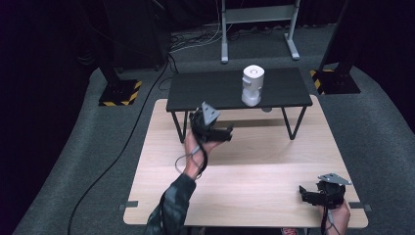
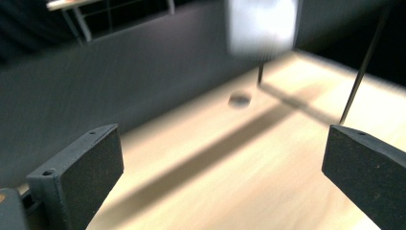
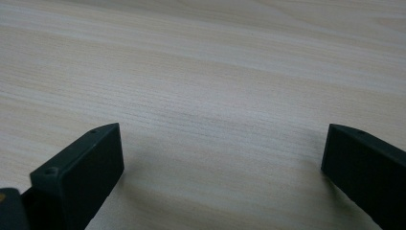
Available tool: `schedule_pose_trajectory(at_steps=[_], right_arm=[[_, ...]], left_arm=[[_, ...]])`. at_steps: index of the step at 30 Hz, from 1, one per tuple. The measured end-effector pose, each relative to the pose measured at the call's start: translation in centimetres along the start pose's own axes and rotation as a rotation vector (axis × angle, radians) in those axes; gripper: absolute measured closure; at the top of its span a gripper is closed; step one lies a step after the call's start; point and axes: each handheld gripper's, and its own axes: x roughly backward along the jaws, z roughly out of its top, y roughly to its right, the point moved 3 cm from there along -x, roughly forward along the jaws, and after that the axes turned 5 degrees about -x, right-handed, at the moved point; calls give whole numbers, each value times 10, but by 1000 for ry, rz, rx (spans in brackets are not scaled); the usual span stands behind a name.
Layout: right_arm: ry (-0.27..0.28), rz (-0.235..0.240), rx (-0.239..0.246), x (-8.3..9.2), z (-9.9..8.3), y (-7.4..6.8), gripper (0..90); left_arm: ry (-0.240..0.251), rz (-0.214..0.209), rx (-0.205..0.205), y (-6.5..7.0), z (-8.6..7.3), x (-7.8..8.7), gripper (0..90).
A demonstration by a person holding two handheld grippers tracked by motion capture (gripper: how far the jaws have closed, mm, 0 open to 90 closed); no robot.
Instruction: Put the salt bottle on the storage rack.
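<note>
A white cylindrical plastic appliance [image 1: 252,85] is standing upright on the right part of a small black raised shelf [image 1: 205,90] at the far side of the light wooden bench [image 1: 244,181]. The left gripper [image 1: 227,133] is hovering just near of that shelf, jaws apart and empty. The right gripper [image 1: 304,193] is sitting low at the bench's near right corner, jaws apart, empty.

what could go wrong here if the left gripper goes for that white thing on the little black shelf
The white container stands tall and narrow on the raised black shelf, so a nudge from an open jaw might tip it.

The left gripper sits low, in front of the shelf's edge, and could knock the edge or a thin leg on its way up.

The left gripper view is motion-blurred, so aim may be imprecise.
</note>
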Motion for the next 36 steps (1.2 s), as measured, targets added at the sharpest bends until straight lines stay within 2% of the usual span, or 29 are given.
schedule_pose_trajectory(at_steps=[2, 4, 5, 6, 8, 10, 13, 19, 27, 36], right_arm=[[0, -4, 0, 0, 0, -1, 0], [-4, -7, 1, 0, 1, -1, 0], [-6, -9, 1, 0, 1, -1, 0], [-6, -9, 1, 0, 1, -1, 0], [-13, -15, 5, -1, 2, -3, 0], [-13, -15, 3, -1, 2, -3, 0], [-15, -18, -1, -2, 2, -4, 0], [-13, -25, -5, -2, 2, -5, 0], [-12, -30, -7, -2, 2, -5, 0], [-10, -34, -7, -2, 2, -6, 0]], left_arm=[[-30, 44, 4, 5, -32, 12, 0], [-73, 76, 32, 8, -60, 21, 0], [-93, 106, 49, 11, -77, 26, 0], [-93, 106, 49, 11, -77, 26, 0], [-149, 143, 95, 15, -113, 41, 0], [-163, 153, 98, 15, -119, 43, 0], [-191, 170, 143, 14, -139, 50, 0], [-254, 146, 182, 11, -156, 46, 0], [-265, 120, 179, 12, -160, 43, 0], [-282, 61, 184, 3, -161, 42, 0]])
